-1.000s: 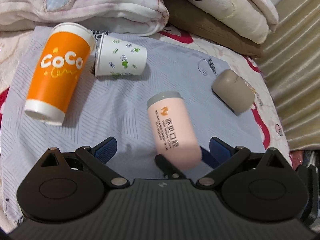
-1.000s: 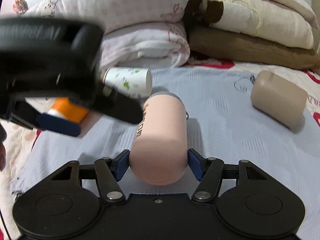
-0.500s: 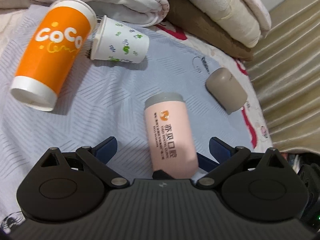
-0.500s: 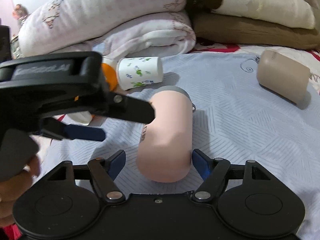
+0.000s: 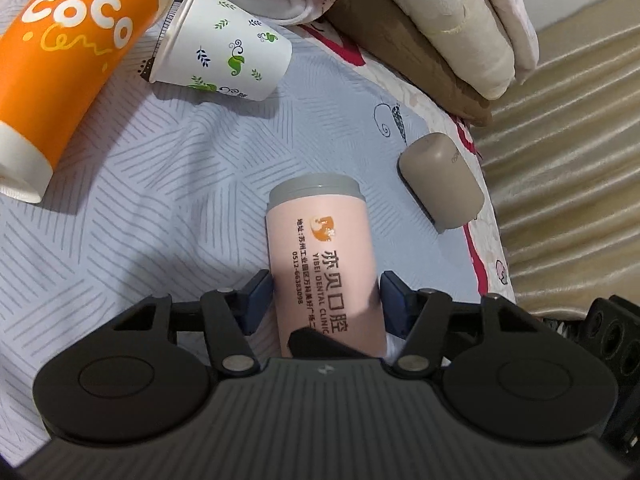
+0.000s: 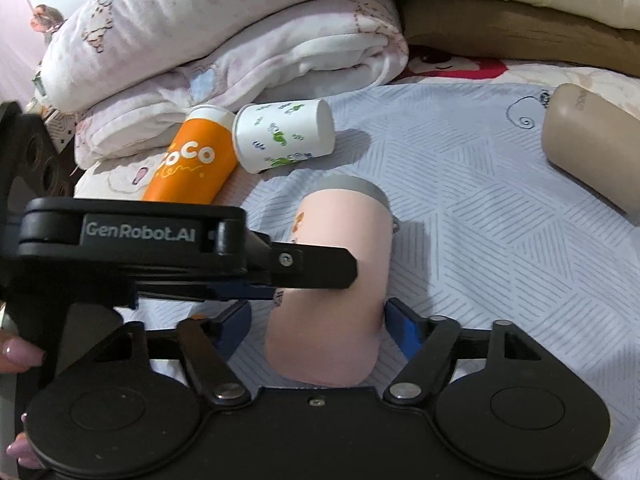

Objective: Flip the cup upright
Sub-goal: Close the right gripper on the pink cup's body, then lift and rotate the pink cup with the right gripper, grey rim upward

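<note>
Pink cup [image 5: 324, 264] with a grey lid lies on its side at the centre of the left wrist view, on a pale blue patterned bedsheet [image 5: 160, 208]. The left gripper [image 5: 326, 300] clamps its blue pads against both sides of the cup. In the right wrist view the right gripper [image 6: 318, 330] brackets the cup's base [image 6: 324, 344], its pads spread with small gaps, not gripping. An orange cup [image 5: 60, 60] and a white leaf-print paper cup [image 5: 224, 56] lie tipped over at upper left. A tan cup [image 5: 440, 180] lies at right. Folded blankets [image 6: 224, 40] fill the top.
</note>
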The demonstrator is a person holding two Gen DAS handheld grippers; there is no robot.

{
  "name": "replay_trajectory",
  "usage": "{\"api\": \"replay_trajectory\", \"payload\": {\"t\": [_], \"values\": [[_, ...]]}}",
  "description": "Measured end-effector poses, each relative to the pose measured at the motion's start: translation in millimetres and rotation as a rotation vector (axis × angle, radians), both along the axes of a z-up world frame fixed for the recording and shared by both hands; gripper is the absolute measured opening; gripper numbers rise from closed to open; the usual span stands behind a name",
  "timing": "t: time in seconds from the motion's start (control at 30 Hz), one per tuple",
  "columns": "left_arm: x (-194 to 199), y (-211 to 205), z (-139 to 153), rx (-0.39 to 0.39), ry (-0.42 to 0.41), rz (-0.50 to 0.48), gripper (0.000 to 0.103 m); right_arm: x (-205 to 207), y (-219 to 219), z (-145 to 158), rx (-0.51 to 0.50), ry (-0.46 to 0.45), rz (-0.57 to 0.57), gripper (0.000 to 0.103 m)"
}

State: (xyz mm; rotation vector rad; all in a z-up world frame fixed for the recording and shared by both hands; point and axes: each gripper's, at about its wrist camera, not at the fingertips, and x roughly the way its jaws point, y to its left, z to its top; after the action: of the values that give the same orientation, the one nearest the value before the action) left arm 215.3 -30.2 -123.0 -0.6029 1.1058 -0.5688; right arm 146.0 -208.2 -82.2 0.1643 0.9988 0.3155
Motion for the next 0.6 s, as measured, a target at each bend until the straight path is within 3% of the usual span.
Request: {"api": "replay_trajectory", "payload": {"t": [0.23,0.4,0.6], "values": [[-8,-3,7,0.057,0.083,-0.069,0.058,-6,-1,3,-0.010,0.076,-0.014,0.069],[-12,-6,9,0.079,0.090,-0.104,0.058,-10,0,5,-0.005,0.152,-0.011,0.069],[-6,0,3,0.028,0.093,-0.108,0.075,3,0,5,-0.013,0.188,0.021,0.069]]}}
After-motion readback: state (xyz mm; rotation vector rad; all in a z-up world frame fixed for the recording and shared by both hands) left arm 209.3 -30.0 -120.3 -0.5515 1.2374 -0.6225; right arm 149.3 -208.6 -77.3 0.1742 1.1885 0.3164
